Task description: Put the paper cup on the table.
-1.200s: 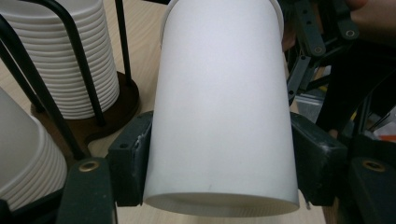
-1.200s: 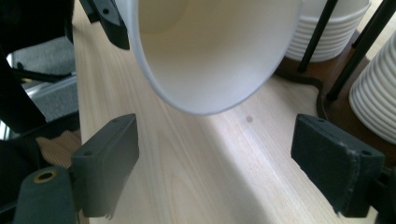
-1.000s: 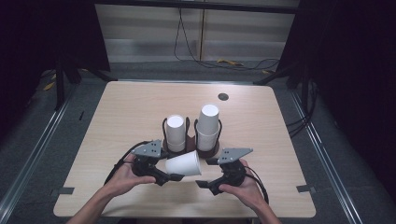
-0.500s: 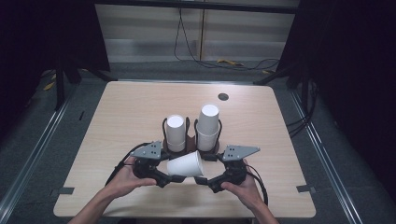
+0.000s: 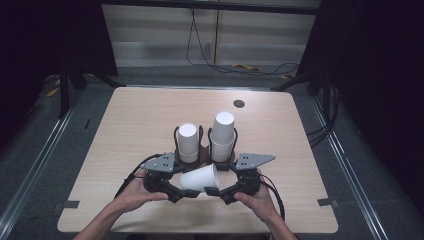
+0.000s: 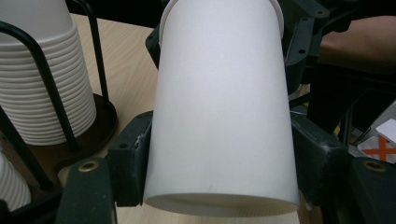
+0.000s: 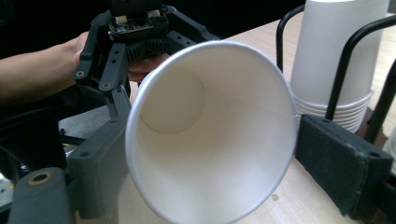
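Paper cup (image 5: 199,178) lying sideways low centre, base clamped in left gripper (image 5: 175,190), mouth facing right gripper (image 5: 220,192), jaws apart around rim.

A white paper cup (image 5: 199,178) lies on its side above the near part of the wooden table, held between the left gripper (image 5: 176,192) and the right gripper (image 5: 223,192). Its closed base points to the person's left, its open mouth to the right. In the left gripper view the cup's (image 6: 223,107) plain tapered wall sits clamped between the two jaws at the base end. In the right gripper view the cup's (image 7: 210,135) rolled rim and empty white inside face the camera, one jaw against it on the left, the other just beside it.
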A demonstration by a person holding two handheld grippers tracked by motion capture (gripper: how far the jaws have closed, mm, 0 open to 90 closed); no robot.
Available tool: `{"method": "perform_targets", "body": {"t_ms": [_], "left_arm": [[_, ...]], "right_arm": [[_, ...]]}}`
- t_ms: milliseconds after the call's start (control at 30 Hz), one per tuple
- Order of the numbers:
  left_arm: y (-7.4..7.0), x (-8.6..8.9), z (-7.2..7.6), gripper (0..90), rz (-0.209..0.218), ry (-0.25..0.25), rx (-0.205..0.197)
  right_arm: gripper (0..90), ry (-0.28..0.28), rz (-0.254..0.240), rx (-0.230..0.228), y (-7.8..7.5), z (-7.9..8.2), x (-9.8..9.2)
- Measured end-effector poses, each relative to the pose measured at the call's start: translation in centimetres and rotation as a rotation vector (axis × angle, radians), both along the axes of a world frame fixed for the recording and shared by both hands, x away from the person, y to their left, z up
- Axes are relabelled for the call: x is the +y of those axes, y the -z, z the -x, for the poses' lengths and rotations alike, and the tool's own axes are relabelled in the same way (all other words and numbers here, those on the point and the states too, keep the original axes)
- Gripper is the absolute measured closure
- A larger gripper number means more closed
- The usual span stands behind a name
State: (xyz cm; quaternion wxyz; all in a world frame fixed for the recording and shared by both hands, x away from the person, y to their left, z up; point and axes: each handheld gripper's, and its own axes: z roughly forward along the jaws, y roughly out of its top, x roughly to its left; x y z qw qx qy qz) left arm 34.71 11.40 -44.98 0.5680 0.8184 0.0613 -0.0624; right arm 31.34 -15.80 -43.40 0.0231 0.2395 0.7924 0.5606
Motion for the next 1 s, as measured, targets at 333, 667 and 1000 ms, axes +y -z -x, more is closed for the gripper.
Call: {"method": "perform_targets", "body": {"t_ms": [333, 667, 1000], "left_arm": [[0.10, -0.05, 0.05, 31.4, 0.002, 0.020, 0.010], [0.58, -0.06, 0.15, 29.9, -0.007, 0.022, 0.009], [0.51, 0.12, 0.06, 15.7, -0.022, -0.032, 0.029]], "right_arm": [[14.2, -0.044, 0.007, 0.035, 0.29, -0.18, 0.37], [19.9, -0.062, 0.008, 0.004, 0.01, -0.02, 0.37], [21.3, -0.044, 0.023, -0.004, -0.31, 0.13, 0.21]]}}
